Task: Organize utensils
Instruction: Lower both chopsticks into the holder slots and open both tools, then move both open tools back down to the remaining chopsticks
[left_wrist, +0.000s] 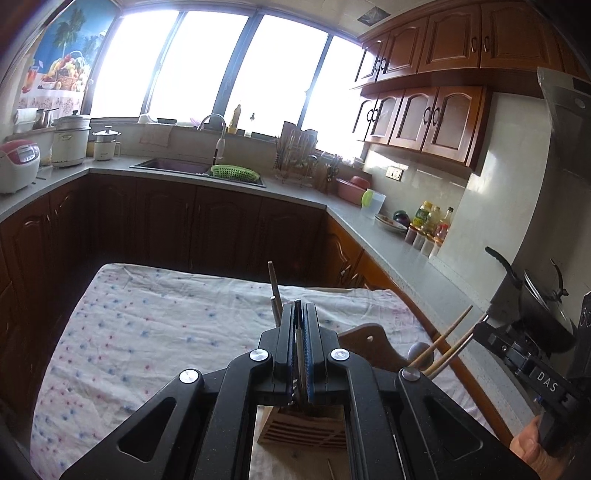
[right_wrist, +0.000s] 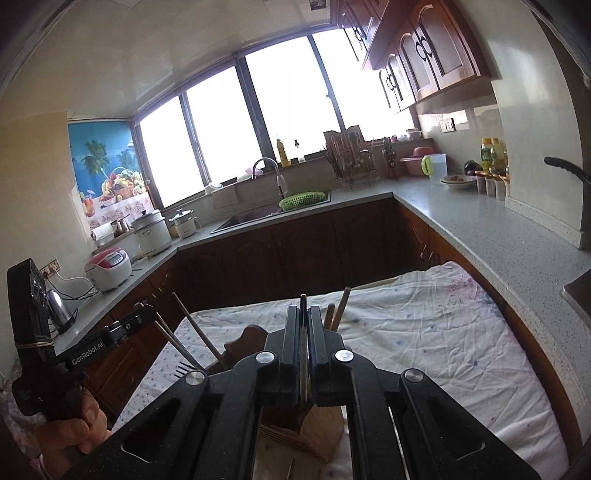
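Slotted pale wooden utensil block (left_wrist: 303, 428) | some sticks already slotted | left tongs (left_wrist: 298, 314) clamp thin utensil | right tongs (right_wrist: 303, 314) clamp another | neither slotted yet

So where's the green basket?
The green basket sits in the right side of the sink, under the window, with the tap just behind it.
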